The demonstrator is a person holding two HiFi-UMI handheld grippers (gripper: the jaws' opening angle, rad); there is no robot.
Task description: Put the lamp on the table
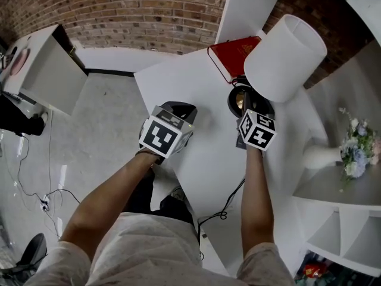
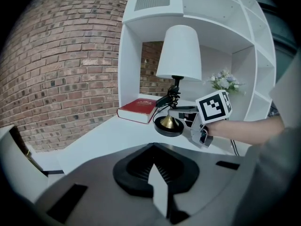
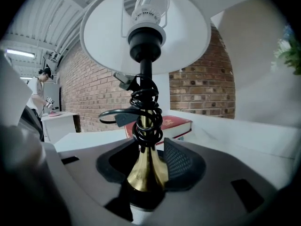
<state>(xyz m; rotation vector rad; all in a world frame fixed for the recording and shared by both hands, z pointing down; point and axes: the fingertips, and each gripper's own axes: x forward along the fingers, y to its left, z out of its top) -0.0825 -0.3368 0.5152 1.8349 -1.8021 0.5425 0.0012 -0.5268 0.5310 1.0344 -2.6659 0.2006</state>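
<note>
Lamp (image 3: 146,46) inside parted right tool (image 3: 149,167)

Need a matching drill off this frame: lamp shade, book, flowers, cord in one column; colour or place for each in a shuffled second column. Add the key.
Column 1
1. lamp shade
2. book
3. flowers
4. cord

Column 2
A. red
B. black, wound round the brass stem
C. white
D. on the shelf, off to the right

Pairs: 1-C, 2-A, 3-D, 4-B
</note>
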